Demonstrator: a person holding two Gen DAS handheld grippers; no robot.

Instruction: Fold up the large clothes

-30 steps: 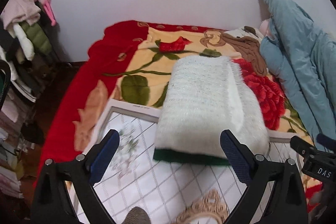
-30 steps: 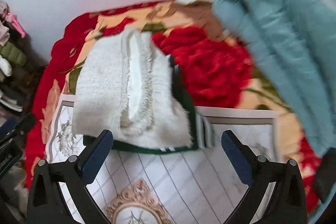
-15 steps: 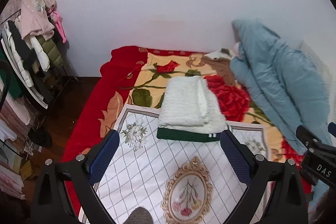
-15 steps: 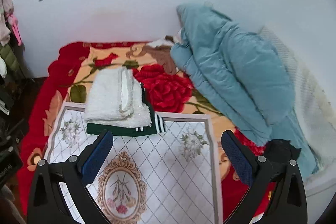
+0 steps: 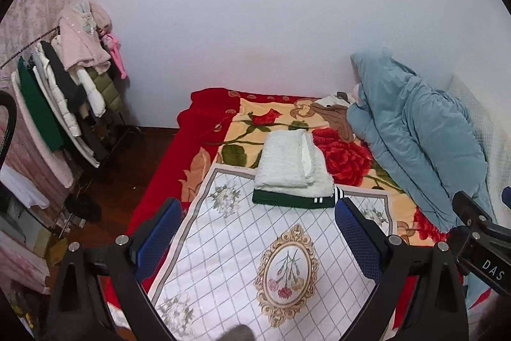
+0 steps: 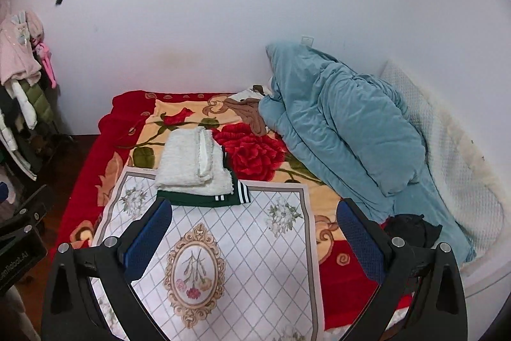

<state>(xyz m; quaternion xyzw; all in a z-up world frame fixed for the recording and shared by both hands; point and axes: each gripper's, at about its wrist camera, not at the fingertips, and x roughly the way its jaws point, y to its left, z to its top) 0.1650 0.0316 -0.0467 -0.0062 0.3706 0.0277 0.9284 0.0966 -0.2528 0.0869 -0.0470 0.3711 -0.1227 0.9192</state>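
Both claws have pulled well back from the folded stack since a second ago, when the white garment filled the near view; it now lies small and far ahead on the bed. The left claw [image 5: 257, 232] hangs released, its blue pads spread wide with nothing between them, and the right claw [image 6: 254, 234] is likewise released and empty. The folded white fuzzy garment [image 5: 292, 163] rests on top of a folded dark green garment [image 5: 292, 201] with white stripes at its right end. The pair sits at the far edge of a white diamond-patterned cloth [image 5: 242, 248], partly on the red rose blanket [image 5: 343, 158] that covers the bed. A rumpled blue quilt [image 6: 345, 130] lies heaped to the right, apart from the stack. A clothes rack [image 5: 68, 91] stands on the left by the wall.
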